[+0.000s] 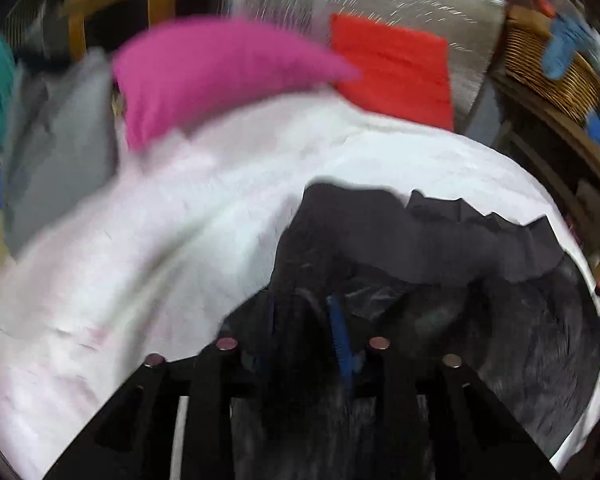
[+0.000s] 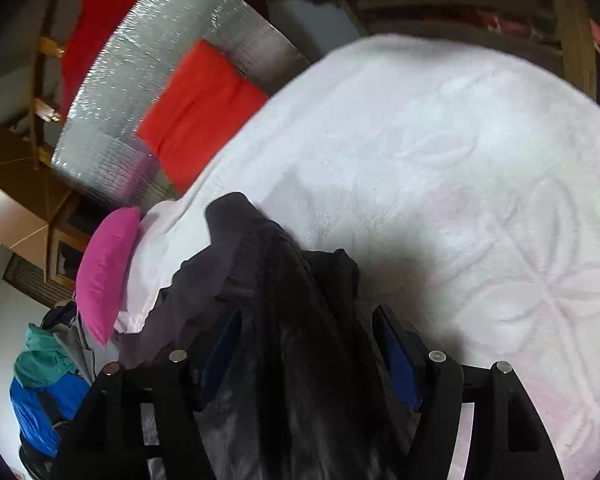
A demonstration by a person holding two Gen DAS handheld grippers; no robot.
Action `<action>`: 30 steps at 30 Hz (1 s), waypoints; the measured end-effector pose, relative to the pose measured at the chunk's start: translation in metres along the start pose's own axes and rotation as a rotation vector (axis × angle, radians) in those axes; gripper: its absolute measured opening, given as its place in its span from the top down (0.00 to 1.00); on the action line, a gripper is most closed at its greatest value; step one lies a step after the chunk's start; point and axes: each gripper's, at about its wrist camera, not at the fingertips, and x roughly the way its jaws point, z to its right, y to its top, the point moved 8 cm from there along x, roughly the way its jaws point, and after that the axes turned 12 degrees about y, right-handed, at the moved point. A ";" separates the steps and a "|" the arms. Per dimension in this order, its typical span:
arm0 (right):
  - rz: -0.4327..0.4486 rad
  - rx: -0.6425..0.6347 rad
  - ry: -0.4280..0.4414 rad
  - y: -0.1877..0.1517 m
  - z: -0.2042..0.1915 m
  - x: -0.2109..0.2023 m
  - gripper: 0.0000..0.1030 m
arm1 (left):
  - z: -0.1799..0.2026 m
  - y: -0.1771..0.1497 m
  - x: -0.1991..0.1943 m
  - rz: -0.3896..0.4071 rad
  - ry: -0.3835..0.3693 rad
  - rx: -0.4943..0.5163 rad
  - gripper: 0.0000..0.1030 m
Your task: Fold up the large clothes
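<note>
A dark grey garment (image 1: 440,248) lies bunched on a white embossed blanket (image 1: 180,220). My left gripper (image 1: 304,332) is shut on a fold of the garment, with cloth hanging over the fingers. In the right wrist view the same garment (image 2: 276,280) drapes between and over the fingers, and my right gripper (image 2: 304,340) is shut on it above the white blanket (image 2: 440,140). The left wrist view is blurred by motion.
A pink pillow (image 1: 220,72) and a folded red cloth (image 1: 392,68) lie beyond the blanket, the red cloth (image 2: 204,108) on a silver quilted mat (image 2: 140,72). A wicker basket (image 1: 548,68) stands right. A pile of grey, teal and blue clothes (image 2: 44,380) lies beside the pink pillow (image 2: 108,268).
</note>
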 end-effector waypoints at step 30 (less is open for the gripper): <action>-0.036 -0.025 -0.091 -0.030 0.021 -0.044 0.31 | -0.011 -0.024 -0.112 0.251 0.180 0.109 0.57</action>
